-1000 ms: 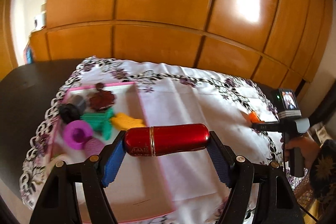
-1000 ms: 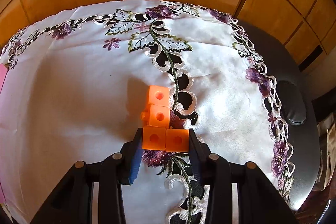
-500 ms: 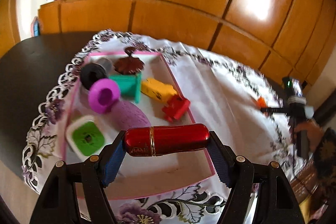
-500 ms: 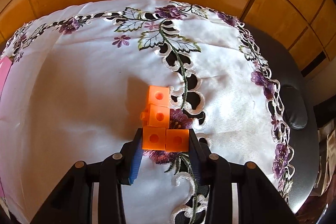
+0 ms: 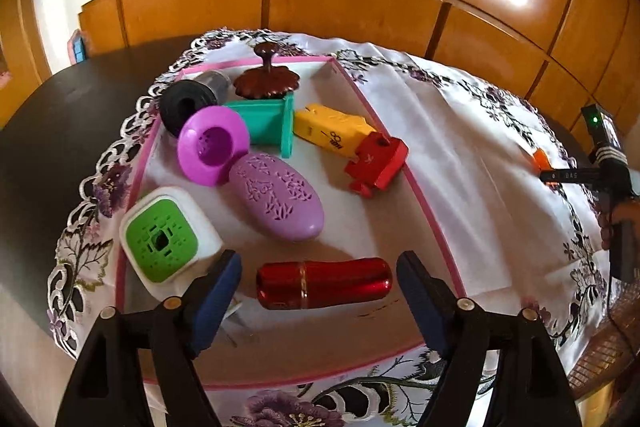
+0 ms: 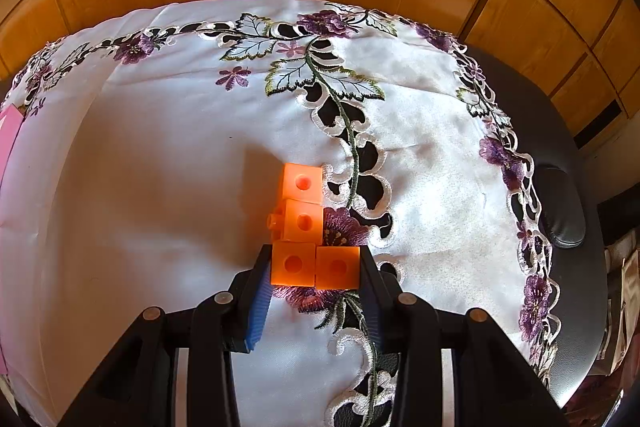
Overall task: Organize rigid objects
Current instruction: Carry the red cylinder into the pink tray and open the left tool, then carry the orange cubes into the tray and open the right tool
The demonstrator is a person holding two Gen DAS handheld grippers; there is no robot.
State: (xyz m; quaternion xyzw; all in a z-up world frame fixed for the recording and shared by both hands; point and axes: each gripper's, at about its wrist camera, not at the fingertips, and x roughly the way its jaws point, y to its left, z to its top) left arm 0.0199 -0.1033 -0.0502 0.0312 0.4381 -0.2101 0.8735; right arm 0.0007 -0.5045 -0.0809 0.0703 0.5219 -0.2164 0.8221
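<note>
Lower center of left wrist view: left gripper (image 5: 319, 289) spread apart, red cylinder (image 5: 323, 283) lying loose between its pads inside pink tray (image 5: 430, 205). Right gripper (image 6: 315, 277) clamped on orange cube block (image 6: 310, 241), frame center, on tablecloth (image 6: 160, 155).

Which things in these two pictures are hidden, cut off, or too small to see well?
- Left wrist view: the grey cylinder at the back of the pink-rimmed tray is mostly hidden by the black roll.
- Left wrist view: the print on the yellow plastic block is too small to read.
- Right wrist view: the orange linked cube piece has its underside hidden; whether it is lifted off the white embroidered cloth is unclear.
</note>
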